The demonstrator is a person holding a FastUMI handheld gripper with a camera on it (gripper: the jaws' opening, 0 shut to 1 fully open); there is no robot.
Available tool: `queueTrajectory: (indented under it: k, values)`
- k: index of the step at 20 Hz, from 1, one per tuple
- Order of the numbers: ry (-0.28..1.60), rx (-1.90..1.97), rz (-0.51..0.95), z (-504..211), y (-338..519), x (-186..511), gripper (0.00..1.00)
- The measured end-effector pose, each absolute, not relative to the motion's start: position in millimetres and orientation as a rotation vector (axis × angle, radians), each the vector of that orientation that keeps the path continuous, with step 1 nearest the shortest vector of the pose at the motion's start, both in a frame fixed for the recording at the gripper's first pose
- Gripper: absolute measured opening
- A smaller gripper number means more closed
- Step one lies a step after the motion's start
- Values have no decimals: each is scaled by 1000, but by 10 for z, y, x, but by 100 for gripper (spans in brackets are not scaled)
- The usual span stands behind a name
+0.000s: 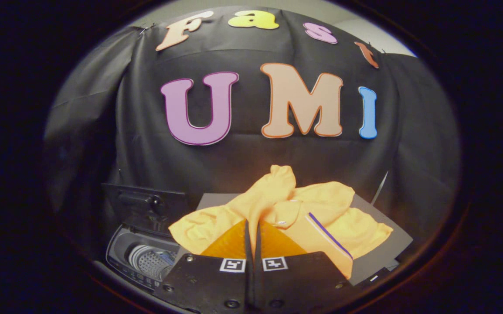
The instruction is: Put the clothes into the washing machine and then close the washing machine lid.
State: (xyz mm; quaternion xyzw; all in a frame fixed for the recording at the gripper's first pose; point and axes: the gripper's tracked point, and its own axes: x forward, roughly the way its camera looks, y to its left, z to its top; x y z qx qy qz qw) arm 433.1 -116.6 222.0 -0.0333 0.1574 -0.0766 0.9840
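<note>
An orange-yellow garment (321, 213) with a thin purple stripe hangs bunched from my gripper (253, 226). The two fingers are pressed together on a fold of the cloth, and the rest of the garment spreads out to both sides just beyond the tips. Its lower edge drapes over a grey board (391, 248) behind it. Down to the left of the fingers stands a small washing machine (147, 257) with its lid (144, 207) raised upright. Its perforated drum shows inside.
The grey board lies flat behind and to the right of the garment. The washing machine's raised lid stands at the back of its opening. Black cloth walls close the booth behind and on both sides.
</note>
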Motion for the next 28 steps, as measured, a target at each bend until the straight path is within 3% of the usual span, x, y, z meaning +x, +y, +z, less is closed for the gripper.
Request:
queueTrajectory:
  k: [12,28]
  values:
    - [333,-85,20,2168,69,4657,0]
    - [419,-96,197,1560,1346,5156,0]
